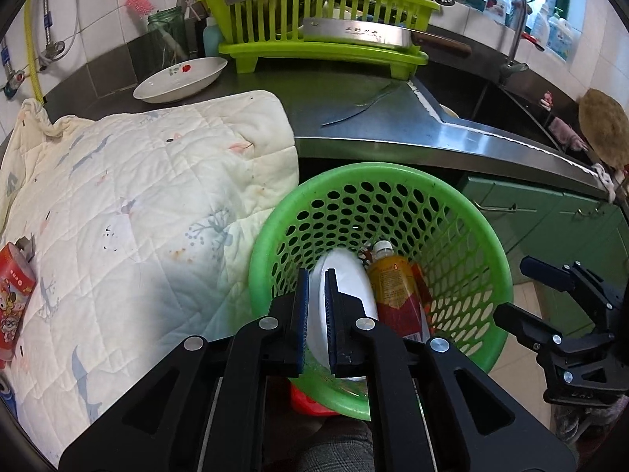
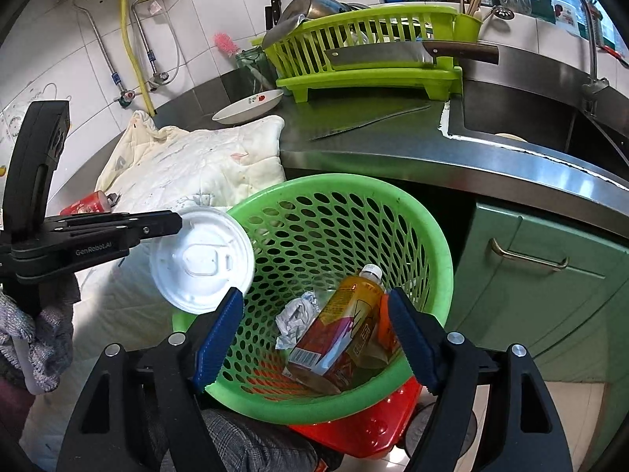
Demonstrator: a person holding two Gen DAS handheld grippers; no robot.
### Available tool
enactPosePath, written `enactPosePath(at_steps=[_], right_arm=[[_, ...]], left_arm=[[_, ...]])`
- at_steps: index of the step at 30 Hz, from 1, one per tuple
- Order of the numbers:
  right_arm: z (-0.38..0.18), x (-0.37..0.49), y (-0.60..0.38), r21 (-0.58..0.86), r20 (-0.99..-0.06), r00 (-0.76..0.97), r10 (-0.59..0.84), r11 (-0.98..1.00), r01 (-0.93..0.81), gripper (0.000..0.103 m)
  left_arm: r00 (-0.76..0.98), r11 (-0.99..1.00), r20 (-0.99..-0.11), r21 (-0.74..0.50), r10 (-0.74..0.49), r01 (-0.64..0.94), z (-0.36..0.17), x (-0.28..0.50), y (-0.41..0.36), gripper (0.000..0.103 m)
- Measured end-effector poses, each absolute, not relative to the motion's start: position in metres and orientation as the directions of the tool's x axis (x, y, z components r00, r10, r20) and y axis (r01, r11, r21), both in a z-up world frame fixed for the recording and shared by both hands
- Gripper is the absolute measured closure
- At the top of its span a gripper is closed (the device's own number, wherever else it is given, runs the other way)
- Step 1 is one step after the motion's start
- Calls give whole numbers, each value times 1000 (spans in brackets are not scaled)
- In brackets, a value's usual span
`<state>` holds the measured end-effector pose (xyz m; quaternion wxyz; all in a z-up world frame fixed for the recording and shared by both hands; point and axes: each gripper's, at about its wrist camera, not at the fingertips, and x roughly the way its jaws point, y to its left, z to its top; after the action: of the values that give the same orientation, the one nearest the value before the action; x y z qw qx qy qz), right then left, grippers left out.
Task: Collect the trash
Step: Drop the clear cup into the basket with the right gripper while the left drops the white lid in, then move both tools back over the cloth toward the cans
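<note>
My left gripper [image 1: 316, 275] is shut on a white plastic lid [image 1: 346, 295] and holds it edge-on over the near rim of the green perforated basket [image 1: 464, 192]. From the right wrist view the lid [image 2: 202, 261] hangs at the basket's [image 2: 440, 244] left rim, held by the left gripper [image 2: 177, 224]. Inside the basket lie an orange drink bottle [image 2: 346, 314] and crumpled paper [image 2: 297, 316]. My right gripper [image 2: 314, 303] is open and empty above the basket's near rim. A red can [image 1: 11, 291] lies on the cloth at the left; it also shows in the right wrist view [image 2: 84, 204].
A quilted cream cloth [image 1: 137, 196] covers the counter left of the basket. A green dish rack [image 1: 314, 31] with a cleaver, a white bowl [image 1: 181, 78] and a knife [image 1: 361, 106] sit on the steel counter. The sink [image 2: 530, 118] is right. A red stool [image 2: 373, 428] is under the basket.
</note>
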<state>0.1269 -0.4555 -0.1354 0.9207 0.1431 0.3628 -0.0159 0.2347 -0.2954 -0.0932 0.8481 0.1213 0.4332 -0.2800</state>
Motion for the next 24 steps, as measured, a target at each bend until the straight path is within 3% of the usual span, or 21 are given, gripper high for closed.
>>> enactPosePath(at_steps=[2, 4, 8, 24], right_arm=[[-135, 126, -455, 253, -671, 737, 76, 958, 132, 29], [-134, 126, -453, 251, -670, 739, 73, 959, 132, 28], [-132, 125, -449, 239, -670, 739, 69, 963, 127, 28], [-104, 137, -397, 203, -641, 759, 111, 979, 28, 21]], left_arm=[[473, 812, -798, -36, -374, 582, -92, 232, -295, 71], [500, 818, -786, -13, -364, 575, -90, 228, -293, 57], [523, 825, -771, -5, -364, 566, -83, 223, -283, 41], [652, 893, -689, 15, -316, 449, -38, 203, -177, 13]])
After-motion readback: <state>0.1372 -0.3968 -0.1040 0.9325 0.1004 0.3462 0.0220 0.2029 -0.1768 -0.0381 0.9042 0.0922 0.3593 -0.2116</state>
